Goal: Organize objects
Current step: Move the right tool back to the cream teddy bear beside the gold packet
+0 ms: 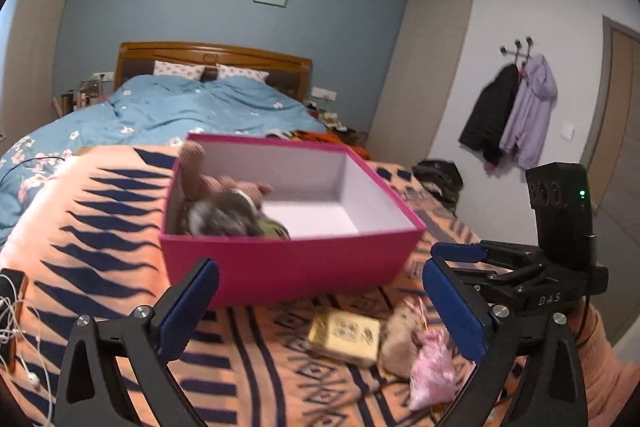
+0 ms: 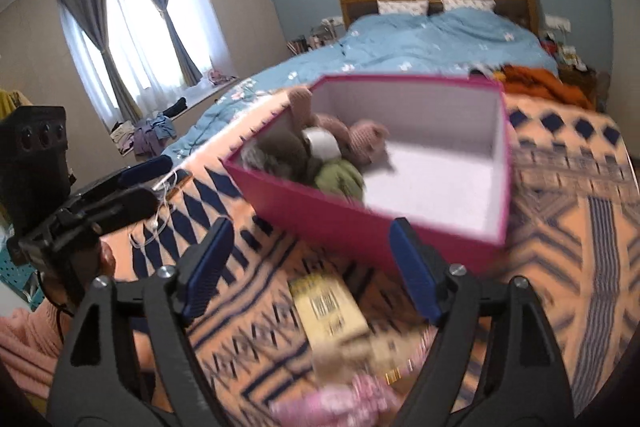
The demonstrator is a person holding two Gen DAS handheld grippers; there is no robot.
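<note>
Item: pink box (image 1: 280,267), open-topped, white-lined, centre of the left wrist frame, standing on an orange patterned blanket (image 1: 100,227). Contents, packed at its left end: pink knitted toy (image 1: 224,183), grey plush (image 1: 224,215), a green piece (image 1: 276,229); in the right wrist view a white roll (image 2: 322,143) lies among them. The right half of the box floor is bare.

Items outstanding, lower centre to lower right of the left wrist frame, on the blanket just in front of the box: yellow printed box (image 1: 346,337), beige soft toy (image 1: 396,343) touching its right side, pink shiny pouch (image 1: 432,371) lying against that toy. All three are blurred; finer detail cannot be told.

Left gripper (image 1: 320,311): jaws spread wide, holding nothing, touching nothing, above the blanket with the yellow printed box showing between the fingers.

Right gripper (image 2: 310,271): jaws likewise spread wide and empty, with the yellow printed box below and between the fingers; no contact visible.

Step in hand, as judged: fetching one of the loose items for the pink box. Recommended handling: descend squarely over the yellow printed box, close across its narrow sides, lift clear of the box wall, and set it on the bare floor. Take the pouch by its bulk, since the slick film may slip.
</note>
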